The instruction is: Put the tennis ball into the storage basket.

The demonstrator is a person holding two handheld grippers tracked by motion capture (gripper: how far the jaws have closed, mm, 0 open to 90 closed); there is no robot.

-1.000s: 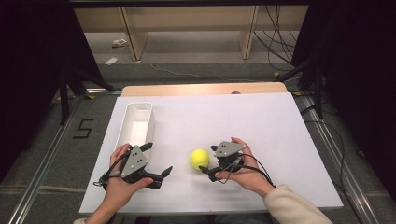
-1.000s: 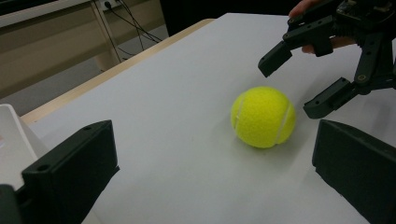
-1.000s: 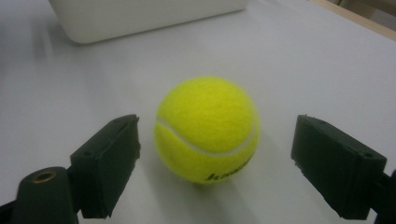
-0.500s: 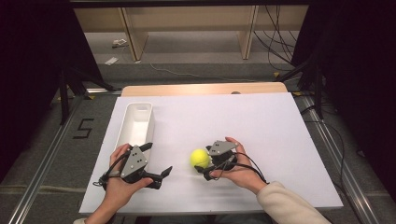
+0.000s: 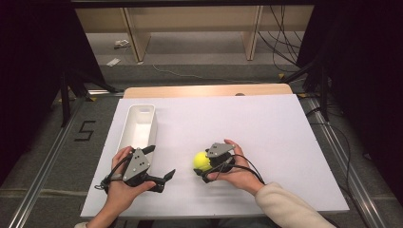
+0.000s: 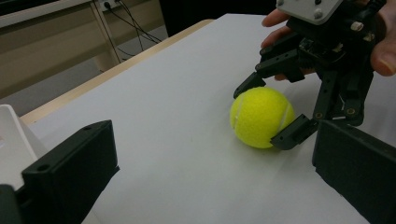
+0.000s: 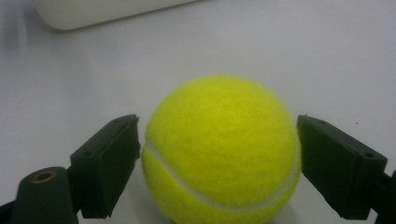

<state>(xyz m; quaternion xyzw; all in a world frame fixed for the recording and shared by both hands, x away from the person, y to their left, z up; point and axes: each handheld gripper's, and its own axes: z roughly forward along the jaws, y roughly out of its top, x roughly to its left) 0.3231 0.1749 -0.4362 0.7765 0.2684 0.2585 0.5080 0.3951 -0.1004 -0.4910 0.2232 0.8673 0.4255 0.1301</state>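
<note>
From high up, a yellow tennis ball (image 5: 201,161) sits on the white surface (image 5: 247,128), near the person's edge. The right gripper (image 5: 209,167) is at the ball's 3 o'clock side, and its jaws reach around the ball. The left gripper (image 5: 159,178) is well off at the ball's 9 o'clock side, held in the left hand (image 5: 121,183). Its jaws are wide open and hold nothing. A white tray (image 5: 138,126) lies at the left gripper's 12 o'clock.

In the left gripper view, its two black jaws stand far apart with bare surface between them. The ball (image 6: 261,116) is at 2 o'clock, resting on the surface, with the right gripper (image 6: 271,112) set around it.

In the right gripper view, the ball (image 7: 222,149) sits right between the two jaws. The jaws are open about as wide as the ball. The left one looks like it touches the ball. The right one is just beside it. The tray (image 7: 107,11) is at 11 o'clock.
</note>
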